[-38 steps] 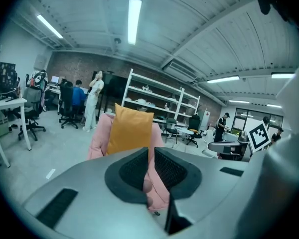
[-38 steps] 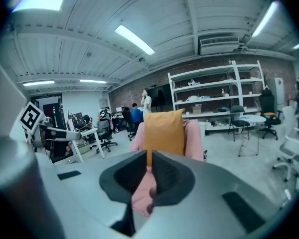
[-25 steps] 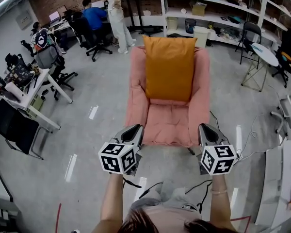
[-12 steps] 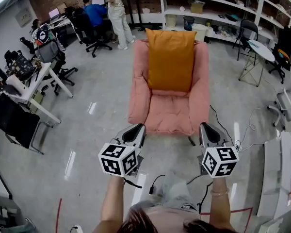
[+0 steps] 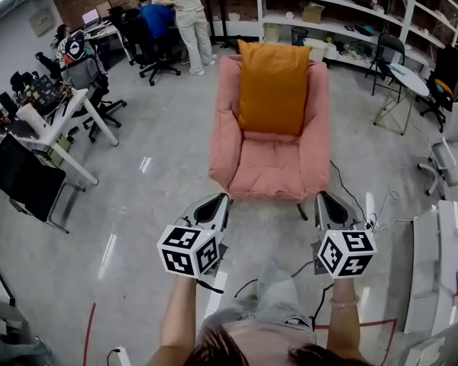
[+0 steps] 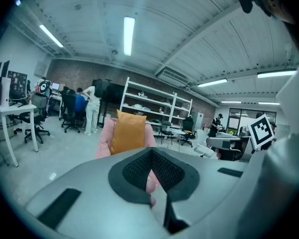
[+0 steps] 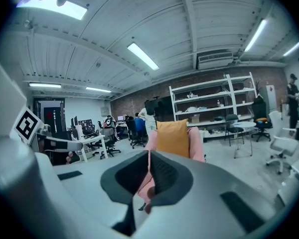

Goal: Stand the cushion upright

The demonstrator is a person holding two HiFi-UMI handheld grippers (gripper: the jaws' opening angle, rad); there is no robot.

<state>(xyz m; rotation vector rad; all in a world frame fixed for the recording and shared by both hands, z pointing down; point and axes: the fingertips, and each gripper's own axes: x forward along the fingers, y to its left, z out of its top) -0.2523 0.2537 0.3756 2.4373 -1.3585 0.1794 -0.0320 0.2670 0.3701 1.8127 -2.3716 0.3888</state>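
Note:
The orange cushion (image 5: 273,88) stands upright against the backrest of the pink armchair (image 5: 271,172), which is on the floor in front of me. Both gripper views also catch the cushion (image 6: 127,132) (image 7: 172,137), beyond the jaws. My left gripper (image 5: 214,202) hangs well short of the chair's front edge. Its jaws have just been closing and now meet with nothing between them. My right gripper (image 5: 328,200) is level with it on the other side, shut and empty. Neither one touches the chair or the cushion.
Desks (image 5: 53,128) and office chairs (image 5: 91,90) line the left side. Two people (image 5: 187,14) are at the back beside the shelving (image 5: 343,21). A small round table (image 5: 412,78) and chairs stand on the right. Cables (image 5: 389,212) lie on the floor by the armchair.
Both grippers have drawn back from the armchair, which now sits farther off and higher in the head view. The cushion has stayed upright in the chair.

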